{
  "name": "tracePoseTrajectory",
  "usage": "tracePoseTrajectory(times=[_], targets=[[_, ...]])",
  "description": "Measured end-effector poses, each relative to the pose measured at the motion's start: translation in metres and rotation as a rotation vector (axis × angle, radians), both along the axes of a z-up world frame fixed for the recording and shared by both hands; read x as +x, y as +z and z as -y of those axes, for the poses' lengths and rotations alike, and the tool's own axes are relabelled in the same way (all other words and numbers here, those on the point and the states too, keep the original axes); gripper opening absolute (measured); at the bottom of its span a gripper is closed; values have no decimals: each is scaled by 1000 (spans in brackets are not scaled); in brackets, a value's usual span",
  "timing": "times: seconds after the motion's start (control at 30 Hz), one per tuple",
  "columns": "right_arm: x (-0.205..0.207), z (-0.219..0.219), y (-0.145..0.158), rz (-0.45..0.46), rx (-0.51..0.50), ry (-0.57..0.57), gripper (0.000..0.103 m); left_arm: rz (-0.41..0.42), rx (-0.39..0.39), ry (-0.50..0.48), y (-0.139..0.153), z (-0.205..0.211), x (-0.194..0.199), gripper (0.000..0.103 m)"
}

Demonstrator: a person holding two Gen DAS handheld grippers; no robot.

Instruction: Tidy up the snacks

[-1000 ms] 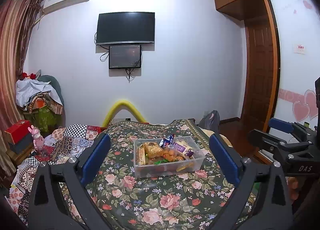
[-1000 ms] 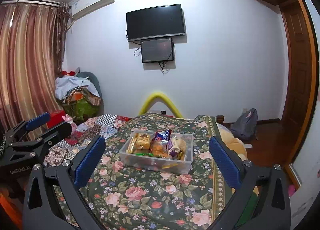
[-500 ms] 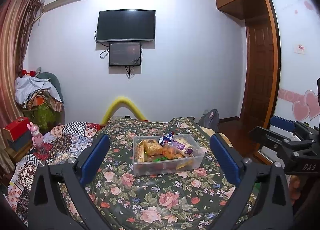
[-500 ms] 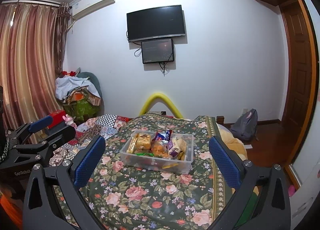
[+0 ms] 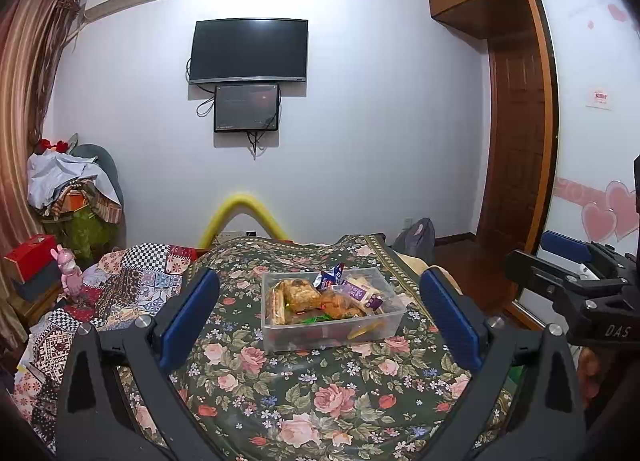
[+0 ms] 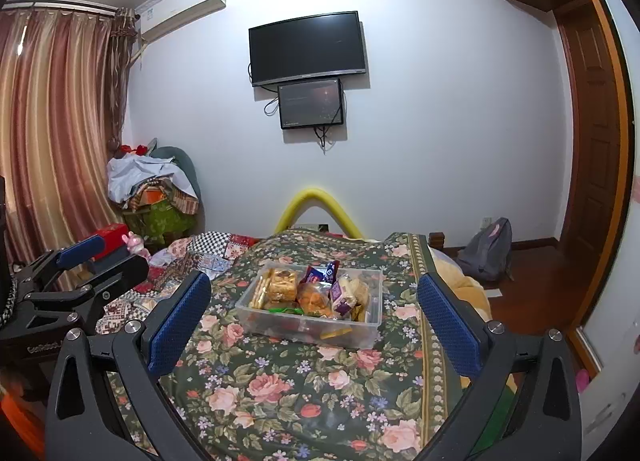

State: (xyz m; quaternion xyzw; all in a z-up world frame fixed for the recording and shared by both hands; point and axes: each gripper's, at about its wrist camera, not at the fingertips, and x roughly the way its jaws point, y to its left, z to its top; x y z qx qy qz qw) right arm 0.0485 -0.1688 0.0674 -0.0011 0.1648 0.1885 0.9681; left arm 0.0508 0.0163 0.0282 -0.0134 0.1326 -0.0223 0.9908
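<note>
A clear plastic bin (image 5: 360, 325) full of packaged snacks (image 5: 308, 297) stands on a dark floral bedspread (image 5: 304, 389); it also shows in the right wrist view (image 6: 360, 331), with its snacks (image 6: 316, 293). My left gripper (image 5: 320, 317) is open and empty, held above the bed short of the bin. My right gripper (image 6: 314, 315) is open and empty too, at about the same distance. Each gripper shows at the edge of the other's view, the right gripper (image 5: 576, 265) and the left gripper (image 6: 80, 265).
A patchwork quilt (image 5: 132, 277) lies left of the bedspread. A yellow foam arch (image 5: 244, 217) stands at the bed's far end. Clutter and a red box (image 5: 32, 257) are at the left wall, a grey backpack (image 6: 488, 249) on the floor, a wardrobe at the right.
Both views have shifted slightly; the bin sits a little lower and nearer in the left wrist view. Both grippers stay open and empty.
</note>
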Motion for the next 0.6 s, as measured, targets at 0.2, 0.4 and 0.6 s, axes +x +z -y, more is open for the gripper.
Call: tracePoseTrajectory(times=[0.2,0.4,0.6], targets=[[0,-1,0,4,-5,-2,103,0,-14,-6,0,-1,1,102],[0,-1,0,6,-6,-2,103,2,-13,-14,1,0,0,102],[0,-1,0,6,-7,-3,103,3,-17,-21,2,2,-1,102]])
